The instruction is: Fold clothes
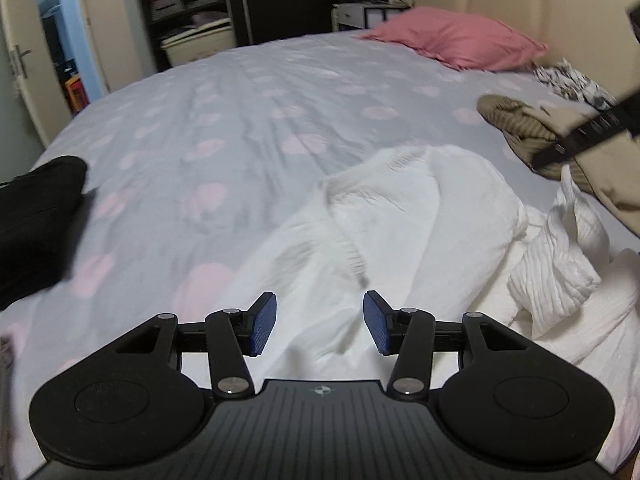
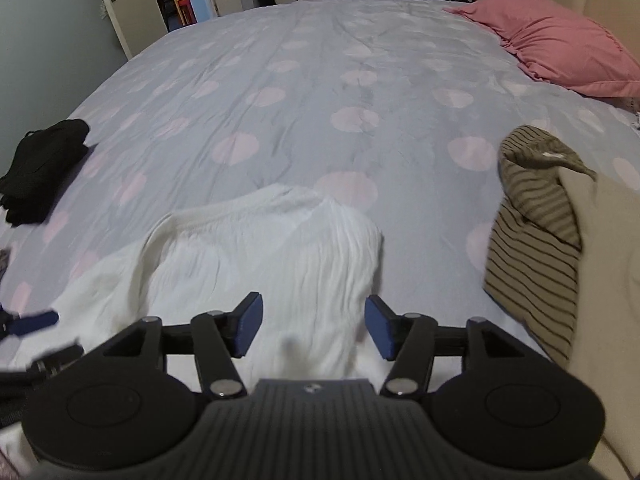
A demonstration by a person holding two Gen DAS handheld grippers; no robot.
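Crumpled white ribbed knit garment (image 2: 256, 248) lies bunched at the near edge of the dotted grey bed (image 2: 304, 92). Left tongs (image 1: 319, 323) and right tongs (image 2: 314, 327) hover above it, both wide, holding nothing. Folded or unfolded: unclear; a flattening grasp seems plausible.

From my tongs, the dotted bedspread (image 2: 312, 80) lies bare from 10 to 1 o'clock, open for passing. A white garment (image 2: 272, 248) bunches directly ahead. A striped brown garment (image 2: 532, 216) blocks 2 o'clock, black clothing (image 2: 44, 164) sits at 9, the pink pillow (image 2: 560, 48) far at 1.
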